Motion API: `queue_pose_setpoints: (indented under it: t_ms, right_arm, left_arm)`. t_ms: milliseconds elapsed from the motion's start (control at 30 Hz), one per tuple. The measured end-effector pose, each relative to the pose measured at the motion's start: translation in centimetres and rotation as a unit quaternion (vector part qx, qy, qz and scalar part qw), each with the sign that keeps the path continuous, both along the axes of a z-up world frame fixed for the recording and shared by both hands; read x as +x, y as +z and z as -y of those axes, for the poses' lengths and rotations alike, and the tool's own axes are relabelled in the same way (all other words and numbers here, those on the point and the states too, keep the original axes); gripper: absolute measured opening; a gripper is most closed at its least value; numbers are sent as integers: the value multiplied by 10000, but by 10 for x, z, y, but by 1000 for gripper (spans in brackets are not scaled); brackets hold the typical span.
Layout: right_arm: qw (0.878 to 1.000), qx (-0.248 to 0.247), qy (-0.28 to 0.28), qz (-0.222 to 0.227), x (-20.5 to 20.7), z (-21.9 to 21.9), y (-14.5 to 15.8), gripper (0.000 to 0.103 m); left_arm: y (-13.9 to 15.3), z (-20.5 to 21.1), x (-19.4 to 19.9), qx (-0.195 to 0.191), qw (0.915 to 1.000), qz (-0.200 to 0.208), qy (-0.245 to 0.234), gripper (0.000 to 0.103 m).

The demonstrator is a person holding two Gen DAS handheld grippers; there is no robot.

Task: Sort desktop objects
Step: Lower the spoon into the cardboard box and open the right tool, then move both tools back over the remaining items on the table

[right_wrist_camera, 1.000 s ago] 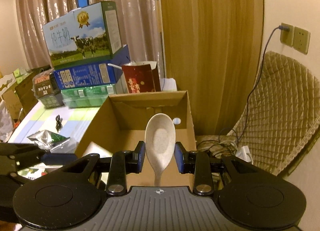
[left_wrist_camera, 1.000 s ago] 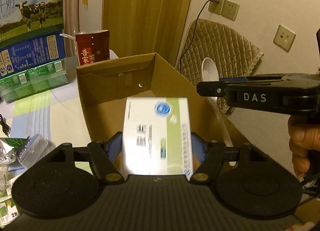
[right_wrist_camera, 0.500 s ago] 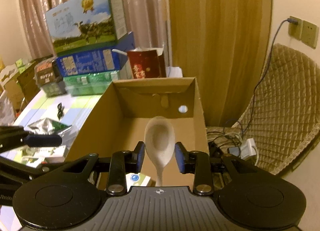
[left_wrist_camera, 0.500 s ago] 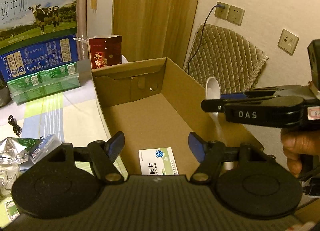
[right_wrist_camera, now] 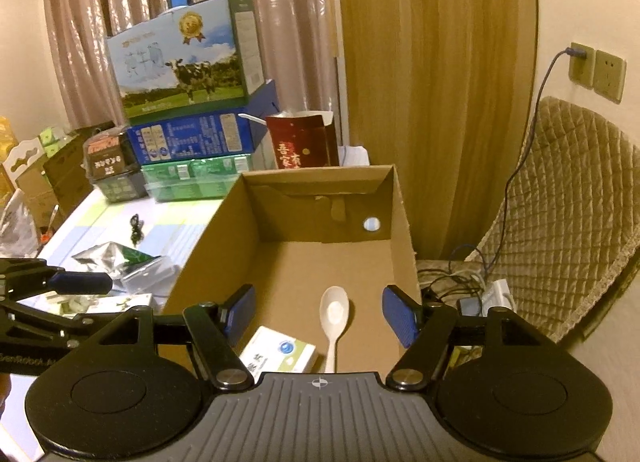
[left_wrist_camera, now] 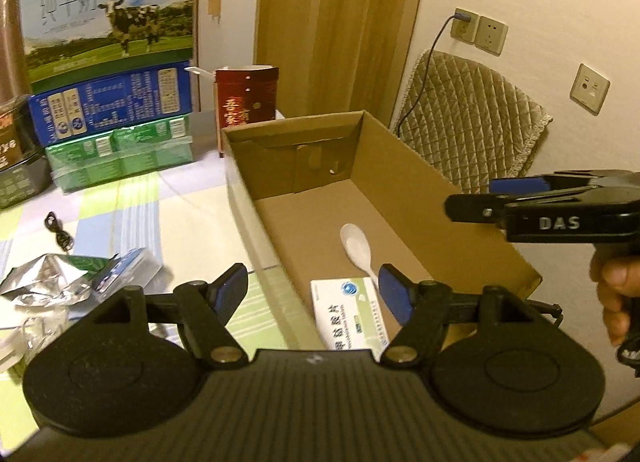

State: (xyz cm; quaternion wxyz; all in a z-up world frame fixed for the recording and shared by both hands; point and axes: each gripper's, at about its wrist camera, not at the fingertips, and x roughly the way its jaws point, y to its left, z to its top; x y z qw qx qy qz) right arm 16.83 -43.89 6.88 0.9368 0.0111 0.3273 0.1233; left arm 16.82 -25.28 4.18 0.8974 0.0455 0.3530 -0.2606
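Observation:
An open cardboard box (left_wrist_camera: 400,170) (right_wrist_camera: 212,250) stands on the table. On its floor lie a white-and-green medicine box (left_wrist_camera: 348,314) (right_wrist_camera: 280,350) and a white spoon (left_wrist_camera: 358,248) (right_wrist_camera: 335,310), side by side. My left gripper (left_wrist_camera: 313,282) hovers over the box's near left wall, jaws opening a little, holding nothing. My right gripper (right_wrist_camera: 320,302) hangs above the box with its jaws opening; the spoon lies below, between them but free of the pads. The left wrist view shows the right gripper (left_wrist_camera: 472,202) at the box's right side, with a hand behind it.
Stacked milk cartons (left_wrist_camera: 108,22) and a red box (left_wrist_camera: 246,94) stand behind the cardboard box. A foil packet (left_wrist_camera: 44,282), a clear plastic case (left_wrist_camera: 128,270) and a black cable (left_wrist_camera: 58,230) lie on the tablecloth to its left. A quilted chair (right_wrist_camera: 560,222) stands right.
The left gripper let go of the medicine box, which now lies in the cardboard box, and drew back leftward. The right gripper's jaws spread and the spoon dropped onto the box floor.

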Motion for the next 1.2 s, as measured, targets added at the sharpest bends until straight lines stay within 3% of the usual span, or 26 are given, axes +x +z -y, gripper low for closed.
queue_pose_setpoints:
  t_ms: [200,367,467,600,767,1200]
  right_arm:
    - [10000,26,29,28,-23,-13,7,68]
    - [10000,68,27,44,-43,-26,13,75]
    - [9999,62,70,68,-55,-35,17,82]
    - [9997,101,170,148,-69,-50,21,101]
    - [9991,81,383,189,-81,-73,28,101]
    - [9926,-26,1184,271,-99,-144,26,101]
  left_arm:
    - [9,-19,-13,16,9999,79,109,69]
    - [19,-36,-25,-7,9996,181,202,74]
    - [24,-48,-33,-24,9994,223,247,80]
    - [30,-69,-43,-67,9990,295,338,91]
    - [34,-101,-54,124,9975,507,484,102]
    - [36,-213,-72,620,9905,468,1131,102]
